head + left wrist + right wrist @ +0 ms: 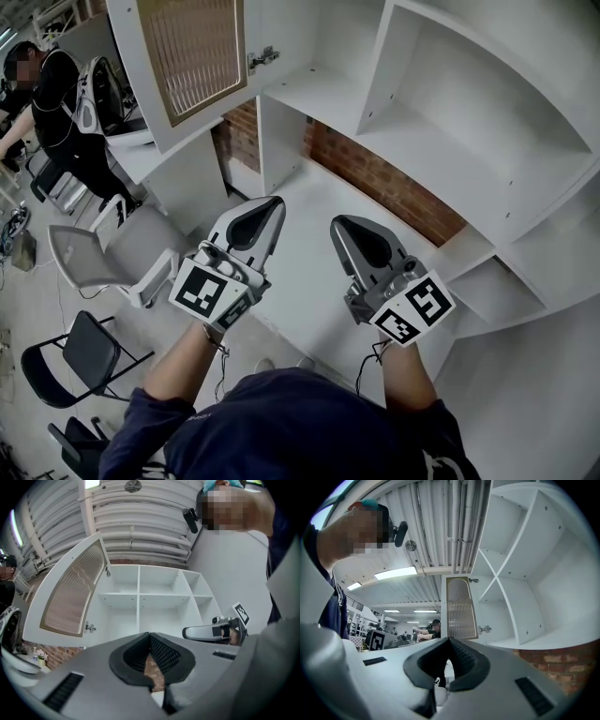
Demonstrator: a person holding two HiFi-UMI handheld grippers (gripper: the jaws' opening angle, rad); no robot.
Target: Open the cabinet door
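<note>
The white cabinet [450,122] hangs on a brick wall with its shelves bare. Its door [187,56], white-framed with a ribbed glass panel, stands swung wide to the left. In the left gripper view the door [70,597] sits left of the open compartments [140,597]; in the right gripper view it [461,606] shows almost edge-on. My left gripper [267,208] and right gripper [342,228] are side by side below the cabinet, apart from door and shelves. On both, the jaws are shut with nothing between them. The right gripper [206,632] also shows in the left gripper view.
A metal hinge [262,58] sticks out on the door's inner edge. Red brick wall [394,183] shows under the cabinet. A grey chair [108,253] and a black folding chair [80,352] stand at the lower left. A person [56,103] works at the far left.
</note>
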